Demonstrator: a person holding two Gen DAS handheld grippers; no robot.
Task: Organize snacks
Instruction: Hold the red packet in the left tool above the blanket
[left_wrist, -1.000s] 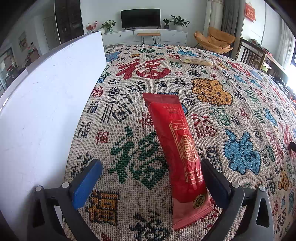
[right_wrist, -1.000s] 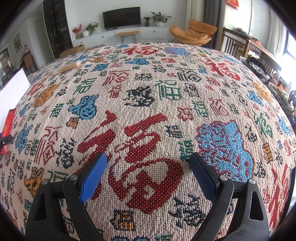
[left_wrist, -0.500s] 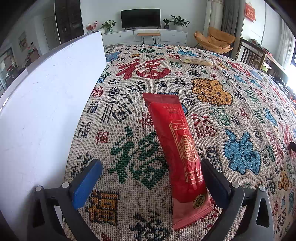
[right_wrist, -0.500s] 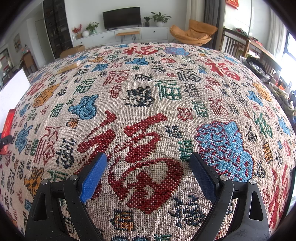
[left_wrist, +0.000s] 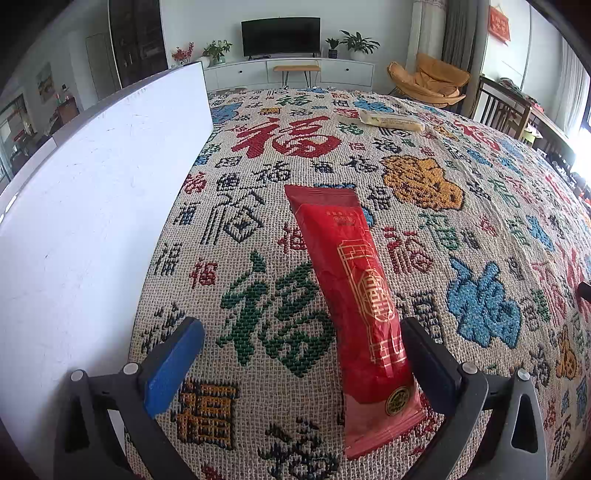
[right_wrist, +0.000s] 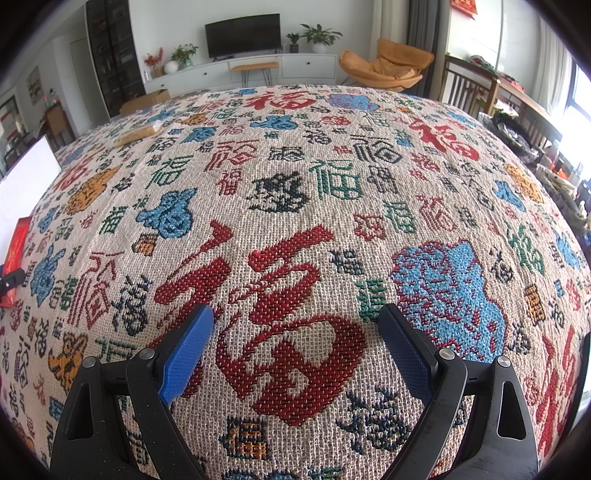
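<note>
**Snack count: 2 packets, both tongs open**

Left tongs (left_wrist: 303, 362): spread wide, gripping nothing, low over the surface (left_wrist: 480, 206) with its woven character-pattern cloth. One red snack packet (left_wrist: 354, 295) flat on the cloth, long axis running away from camera, near end between the two pads and right up against the right pad (left_wrist: 428, 362); contact not certain. Left pad (left_wrist: 173, 365) well apart from it.

One pale yellowish snack packet (left_wrist: 391, 120) at far side of the surface, well apart from the red one. One white box (left_wrist: 92, 206) along the left edge, side wall facing the red packet.

Right tongs (right_wrist: 295, 350): also spread wide, nothing between pads, over bare cloth. Same red packet (right_wrist: 16, 245) at far left of right wrist view, beside the white box (right_wrist: 31, 171); yellowish packet (right_wrist: 138, 133) far upper left
</note>
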